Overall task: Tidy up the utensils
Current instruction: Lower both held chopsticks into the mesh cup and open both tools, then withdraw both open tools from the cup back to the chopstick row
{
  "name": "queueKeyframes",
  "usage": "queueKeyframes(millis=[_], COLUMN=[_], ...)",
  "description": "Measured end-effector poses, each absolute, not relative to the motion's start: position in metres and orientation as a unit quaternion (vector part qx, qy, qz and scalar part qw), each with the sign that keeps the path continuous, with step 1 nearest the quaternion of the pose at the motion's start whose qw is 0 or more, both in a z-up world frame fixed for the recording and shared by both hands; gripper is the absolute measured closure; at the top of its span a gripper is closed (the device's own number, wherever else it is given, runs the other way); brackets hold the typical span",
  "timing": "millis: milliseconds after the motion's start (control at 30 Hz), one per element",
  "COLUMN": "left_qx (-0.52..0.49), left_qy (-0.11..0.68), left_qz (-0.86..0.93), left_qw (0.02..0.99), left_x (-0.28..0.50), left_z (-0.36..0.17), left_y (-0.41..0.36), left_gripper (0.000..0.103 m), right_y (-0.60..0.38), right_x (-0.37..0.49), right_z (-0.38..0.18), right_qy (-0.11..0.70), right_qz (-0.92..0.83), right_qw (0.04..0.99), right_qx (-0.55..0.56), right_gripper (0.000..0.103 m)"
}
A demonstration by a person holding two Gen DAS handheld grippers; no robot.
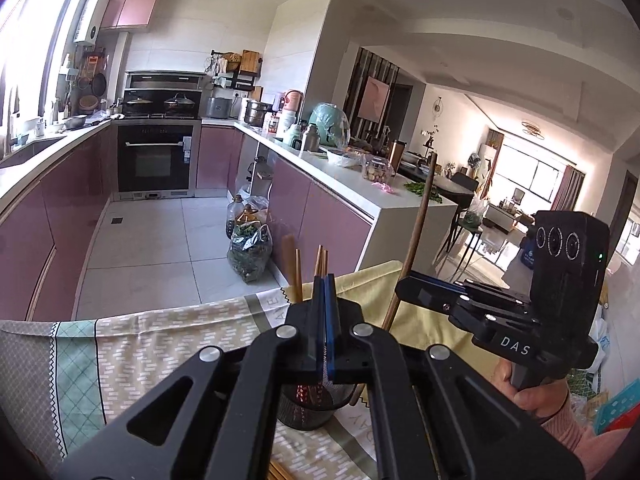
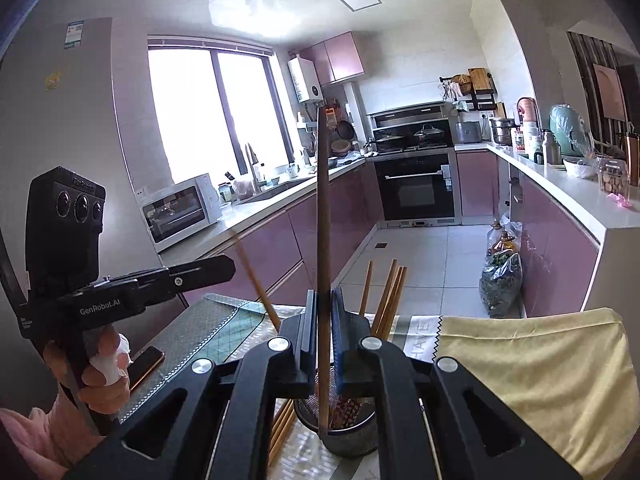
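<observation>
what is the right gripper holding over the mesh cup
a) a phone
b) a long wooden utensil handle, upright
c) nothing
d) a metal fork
b: the right gripper has its fingers closed on a long wooden handle that stands upright, its lower end down in the black mesh cup on the cloth.

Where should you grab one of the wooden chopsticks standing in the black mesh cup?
Grip a light wooden chopstick on its bare upper shaft, above the black mesh cup's rim. Come from above and the near side, with fingers either side of the stick. The sticks lean outward with tops spread, so the tops are the easiest free part.
</observation>
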State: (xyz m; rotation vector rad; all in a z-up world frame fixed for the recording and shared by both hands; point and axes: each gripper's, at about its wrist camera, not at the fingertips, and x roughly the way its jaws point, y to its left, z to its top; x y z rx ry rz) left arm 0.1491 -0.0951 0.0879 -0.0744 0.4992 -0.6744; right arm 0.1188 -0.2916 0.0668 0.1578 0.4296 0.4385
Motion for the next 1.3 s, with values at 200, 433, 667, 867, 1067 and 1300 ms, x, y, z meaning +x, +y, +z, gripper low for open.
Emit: queueKeyframes(millis=[200,433,667,867,1067,1300], left_qx=[-0.032,-0.025,-0.012,-0.008,-0.002,0.005], left_qy=[0.271,0.295,0.307,0.315,0.316,0.326], left_qz=[-0.323,-0.324,-0.323,-0.318,-0.303,-0.268], left_qw=[0.906,0.898,0.895,0.894,0.899,0.907], left_x=[0.164,0.172,0.171,0.167,0.159,0.141], left_z=[0.07,0.047,0.031,0.021,0.011,-0.009], left_y=[-0.104,-0.107,-0.107,-0.103,-0.094,-0.072], left_gripper=[0.102,0.102,0.101,0.097,0.08,0.06], right_y=[-0.295,-0.296,-0.289,-0.285,-0.286,-0.272], right_x=[0.127,0.139,0.163,0.173,0.165,0.121], right_z=[0.063,0.063,0.034,0.014,0.007,0.016], right_qy=[0.21,0.201,0.273,0.319,0.319,0.287], right_qz=[0.214,0.203,0.203,0.188,0.186,0.224], right_qw=[0.95,0.953,0.936,0.925,0.925,0.929], right_qx=[0.089,0.096,0.093,0.091,0.091,0.07], right_gripper=[0.097,0.097,0.097,0.09,0.083,0.066])
